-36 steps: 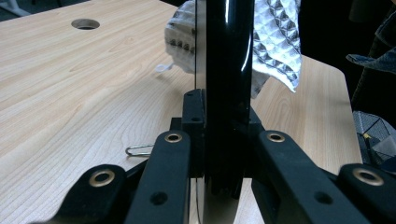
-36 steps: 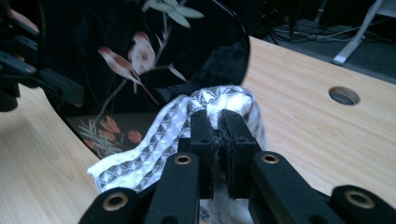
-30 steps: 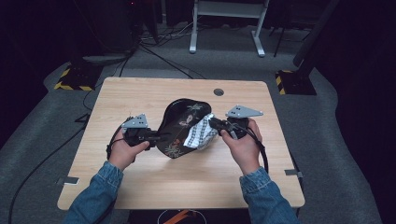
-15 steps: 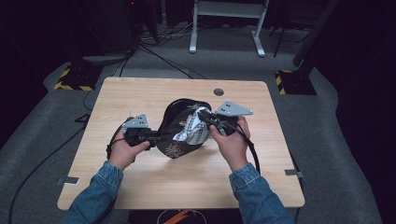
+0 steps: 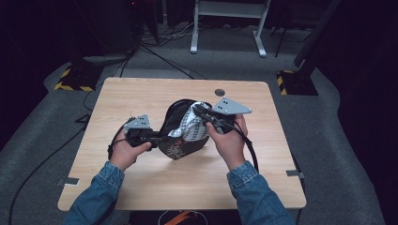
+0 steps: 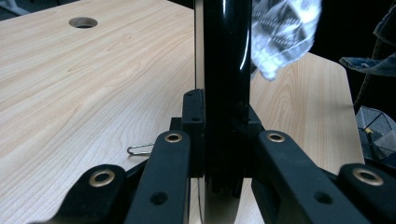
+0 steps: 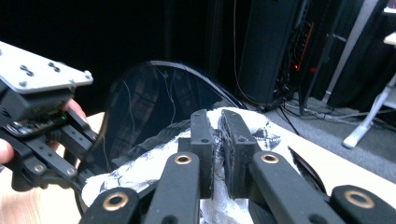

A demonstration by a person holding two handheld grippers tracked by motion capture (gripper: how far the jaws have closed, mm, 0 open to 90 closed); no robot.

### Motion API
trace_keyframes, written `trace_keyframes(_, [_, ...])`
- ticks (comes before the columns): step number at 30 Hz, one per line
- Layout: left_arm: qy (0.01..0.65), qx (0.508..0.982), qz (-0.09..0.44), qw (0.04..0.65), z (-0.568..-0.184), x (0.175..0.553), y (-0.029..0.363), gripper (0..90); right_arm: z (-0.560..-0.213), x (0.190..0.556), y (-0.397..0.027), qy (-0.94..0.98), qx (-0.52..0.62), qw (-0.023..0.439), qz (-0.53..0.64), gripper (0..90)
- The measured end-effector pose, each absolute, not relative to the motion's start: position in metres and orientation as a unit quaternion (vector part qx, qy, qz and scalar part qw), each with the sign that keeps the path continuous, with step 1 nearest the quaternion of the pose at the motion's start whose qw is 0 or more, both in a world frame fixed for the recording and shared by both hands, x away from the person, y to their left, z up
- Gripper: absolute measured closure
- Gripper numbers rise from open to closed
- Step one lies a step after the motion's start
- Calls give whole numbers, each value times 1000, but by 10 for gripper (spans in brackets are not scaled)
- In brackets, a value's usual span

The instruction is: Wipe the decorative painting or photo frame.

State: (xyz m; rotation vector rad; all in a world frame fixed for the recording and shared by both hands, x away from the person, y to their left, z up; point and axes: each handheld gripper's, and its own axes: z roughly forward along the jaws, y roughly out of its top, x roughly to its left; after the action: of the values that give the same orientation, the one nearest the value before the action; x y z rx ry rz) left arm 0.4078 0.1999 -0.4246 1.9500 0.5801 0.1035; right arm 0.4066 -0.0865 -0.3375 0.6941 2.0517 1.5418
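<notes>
Table [image 5: 141, 93] | right hand-held gripper [image 5: 199, 110] lifted patterned cloth [image 5: 190, 125] over bag [image 5: 176, 145] | both clamped

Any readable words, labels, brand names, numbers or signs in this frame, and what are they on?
No text reads anywhere.
Black bag: an orange-and-white printed design on its front, too small and blurred to tell whether it holds letters.
Patterned white cloth: black-and-white pattern, no words.
Wooden table: no markings.

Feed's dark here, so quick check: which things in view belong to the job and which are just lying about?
In the job:
black bag, held at its rim by left tongs
patterned cloth, pinched in right tongs

Lying about:
paper clip on table
</notes>
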Motion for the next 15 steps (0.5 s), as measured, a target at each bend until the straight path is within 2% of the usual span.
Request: trace_keyframes(15, [240, 817, 50, 522, -424, 407, 199, 800, -327, 405, -76, 753, 231, 245, 565, 849])
